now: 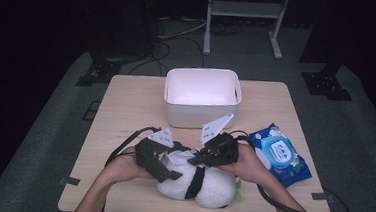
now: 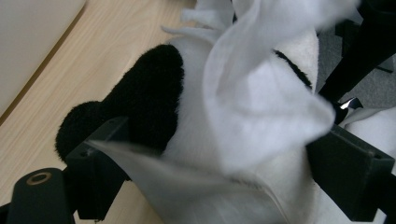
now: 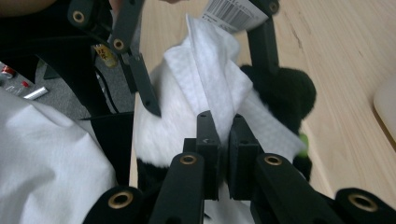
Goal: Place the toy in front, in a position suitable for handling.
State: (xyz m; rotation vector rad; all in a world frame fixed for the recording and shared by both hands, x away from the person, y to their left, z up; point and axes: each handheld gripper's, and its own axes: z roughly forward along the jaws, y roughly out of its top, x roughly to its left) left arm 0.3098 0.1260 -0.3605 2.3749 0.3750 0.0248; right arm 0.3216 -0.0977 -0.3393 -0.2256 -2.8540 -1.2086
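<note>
Right gripper (image 3: 224, 126): you have its jaws pinched nearly together on a white wipe (image 3: 205, 74).
Left gripper (image 2: 210, 154): your jaws stand wide, straddling the panda plush (image 2: 140, 93) and the wipe.
Panda plush: lies at the near edge of the table (image 1: 126, 106), under both your hands.
Wipe: draped on the plush's top.
White bin (image 1: 200, 114): far of the plush.
Wipes pack (image 1: 279, 153): right of the plush.

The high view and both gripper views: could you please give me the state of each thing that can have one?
White bin: upright, empty.
Wipes pack: flat on the table, lid shut.
Panda plush: lying on the table, wipe on it.
White wipe: crumpled, pinched.
Right gripper: shut on the wipe.
Left gripper: open, straddling the plush.
</note>
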